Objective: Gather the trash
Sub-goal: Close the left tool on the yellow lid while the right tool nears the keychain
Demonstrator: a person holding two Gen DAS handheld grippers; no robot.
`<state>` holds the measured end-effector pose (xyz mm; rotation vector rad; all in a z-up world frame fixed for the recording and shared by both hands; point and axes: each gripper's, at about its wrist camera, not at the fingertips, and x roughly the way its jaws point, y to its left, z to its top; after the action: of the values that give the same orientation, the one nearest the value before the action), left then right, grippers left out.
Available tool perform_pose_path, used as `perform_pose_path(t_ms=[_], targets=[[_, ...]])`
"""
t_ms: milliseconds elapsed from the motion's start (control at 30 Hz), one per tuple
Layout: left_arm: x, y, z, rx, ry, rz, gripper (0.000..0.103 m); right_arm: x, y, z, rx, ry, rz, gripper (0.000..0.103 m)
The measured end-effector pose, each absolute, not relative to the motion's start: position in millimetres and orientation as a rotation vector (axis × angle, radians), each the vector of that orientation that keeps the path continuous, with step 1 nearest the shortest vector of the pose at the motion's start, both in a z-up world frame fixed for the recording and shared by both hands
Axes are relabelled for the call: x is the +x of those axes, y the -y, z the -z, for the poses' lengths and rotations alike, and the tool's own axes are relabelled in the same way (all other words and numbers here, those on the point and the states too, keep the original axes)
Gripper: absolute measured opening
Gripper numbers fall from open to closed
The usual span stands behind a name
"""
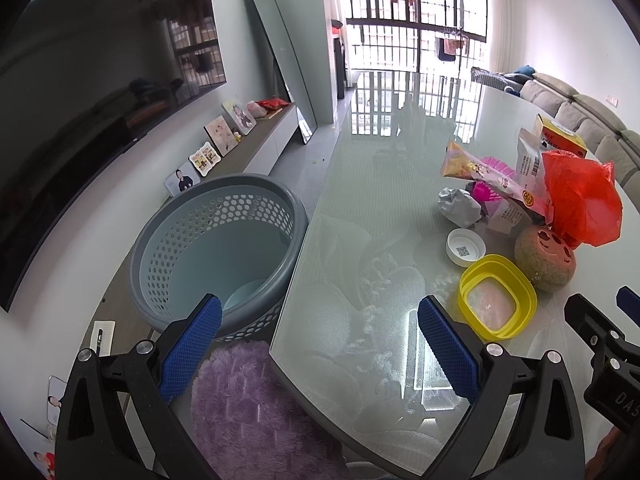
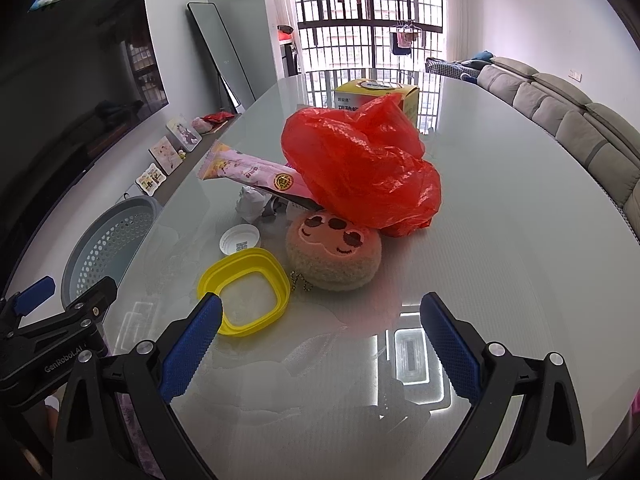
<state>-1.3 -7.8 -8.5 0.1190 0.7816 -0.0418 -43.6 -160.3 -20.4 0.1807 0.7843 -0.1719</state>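
Still nothing collected. Both spread wide, empty: left gripper [image 1: 318, 356], right gripper [image 2: 320, 346]. Yellow plastic lid [image 2: 243, 290] at eleven o'clock, touching the glass table [image 2: 500, 272]. Best pinched by its raised rim, then carried to the grey perforated basket [image 1: 214, 250] beside the table's left edge.

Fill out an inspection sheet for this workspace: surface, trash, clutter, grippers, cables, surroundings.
Surface: glossy glass table, reflecting the window.
Trash: red bag, pink wrapper, crumpled paper, white cap and yellow lid clustered together; yellow box behind the bag.
Bin: grey basket on the floor beside the table edge.
Clutter: plush toy touching the bag.
Grippers: left gripper open, holding nothing, over the table edge; right gripper open, holding nothing, short of the lid.
Cables: nothing seen.
Surroundings: TV, mirror, sofa, purple rug.
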Motion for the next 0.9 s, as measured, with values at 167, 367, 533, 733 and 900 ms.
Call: perform_pose_path(t_ms=[167, 367, 533, 733, 900], targets=[[2, 12, 13, 0.121, -0.793, 0.063, 0.097, -46, 171, 22, 0.191, -0.781, 0.195, 0.095], [5, 26, 16, 0.111, -0.815, 0.130, 0.097, -49, 184, 25, 0.203, -0.779, 0.224, 0.095], [10, 48, 23, 0.111, -0.851, 0.197, 0.097, -57, 199, 27, 0.231, -0.773, 0.247, 0.095], [14, 75, 31, 0.124, -0.882, 0.244, 0.097, -65, 212, 29, 0.218, -0.767, 0.267, 0.095], [12, 98, 34, 0.136, -0.895, 0.287, 0.097, -69, 227, 28, 0.241, -0.757, 0.284, 0.095]])
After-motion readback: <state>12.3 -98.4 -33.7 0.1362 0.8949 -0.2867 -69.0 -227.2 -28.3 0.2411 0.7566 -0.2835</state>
